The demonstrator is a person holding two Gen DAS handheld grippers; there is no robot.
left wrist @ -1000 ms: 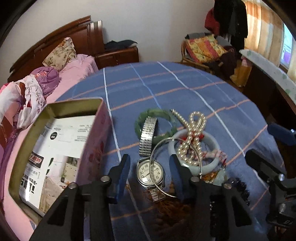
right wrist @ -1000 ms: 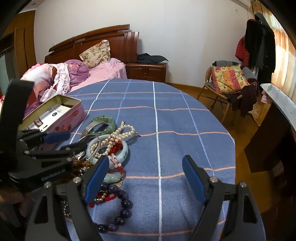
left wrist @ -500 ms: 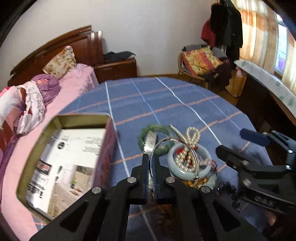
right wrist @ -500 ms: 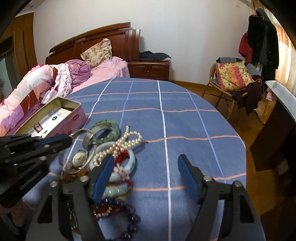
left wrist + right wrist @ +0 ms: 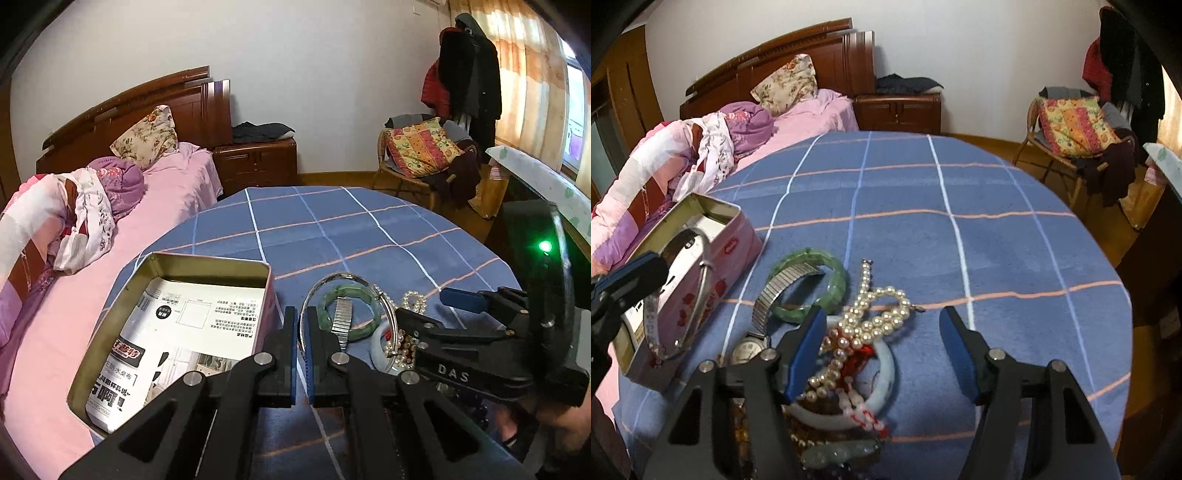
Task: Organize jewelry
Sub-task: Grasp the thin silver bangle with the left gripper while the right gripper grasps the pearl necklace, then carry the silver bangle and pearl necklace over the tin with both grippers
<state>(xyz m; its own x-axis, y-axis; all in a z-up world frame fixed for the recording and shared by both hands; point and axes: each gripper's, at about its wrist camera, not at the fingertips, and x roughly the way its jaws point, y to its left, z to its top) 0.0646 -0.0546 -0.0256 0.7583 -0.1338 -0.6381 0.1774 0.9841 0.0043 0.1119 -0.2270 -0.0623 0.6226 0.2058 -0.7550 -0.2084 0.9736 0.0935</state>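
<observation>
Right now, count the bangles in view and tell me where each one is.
3. The silver bangle is pinched in the left gripper, lifted beside the tin. The green jade bangle lies on the cloth. The white jade bangle lies under the pearls. More may be hidden.

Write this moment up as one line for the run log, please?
left tongs: shut on silver bangle beside open tin | right tongs: closing, over pearl necklace, nothing gripped | tin: no jewelry yet
</observation>
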